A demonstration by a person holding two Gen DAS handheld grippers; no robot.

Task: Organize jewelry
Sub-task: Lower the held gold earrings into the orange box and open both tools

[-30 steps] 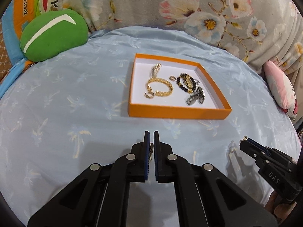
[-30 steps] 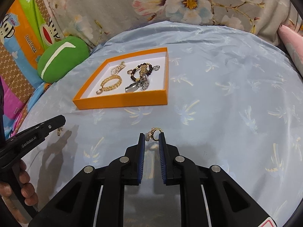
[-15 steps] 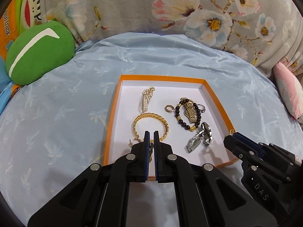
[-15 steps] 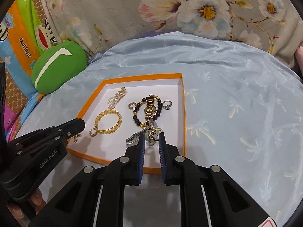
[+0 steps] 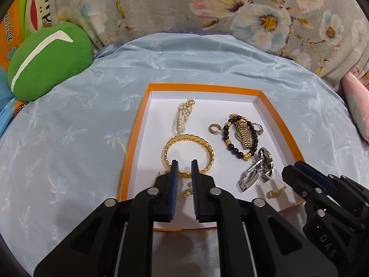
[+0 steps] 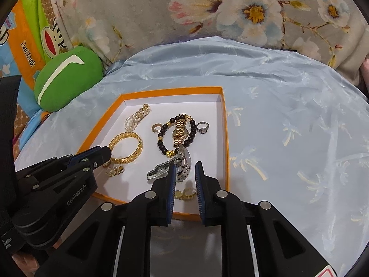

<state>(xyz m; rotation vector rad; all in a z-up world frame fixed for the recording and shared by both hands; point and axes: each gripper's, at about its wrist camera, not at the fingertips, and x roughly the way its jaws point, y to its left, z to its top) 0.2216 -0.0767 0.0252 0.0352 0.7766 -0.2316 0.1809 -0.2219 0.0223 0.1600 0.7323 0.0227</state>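
Note:
An orange tray (image 5: 135, 129) with a white floor lies on the blue sheet. It holds a gold bangle (image 5: 186, 136), a pearl piece (image 5: 183, 117), a bead bracelet with a gold watch (image 5: 242, 133) and a silver watch (image 5: 258, 170). My left gripper (image 5: 183, 166) hovers over the tray's near left part, its jaws opening. A small gold earring (image 5: 188, 190) lies loose on the tray floor below the gap. My right gripper (image 6: 185, 168) is over the near right part, jaws also opening. A small gold ring piece (image 6: 184, 194) rests on the floor between its fingers, untouched.
A green cushion (image 5: 46, 62) sits at the far left on the sheet's edge. Floral fabric (image 5: 230, 11) rises behind the tray, and a pink cushion (image 5: 359, 106) is at the right. A second small earring (image 6: 114, 170) lies under the left gripper's tip.
Both grippers came forward from the bare sheet to above the tray. Their jaws have parted, and the small gold pieces they carried now lie on the tray floor.

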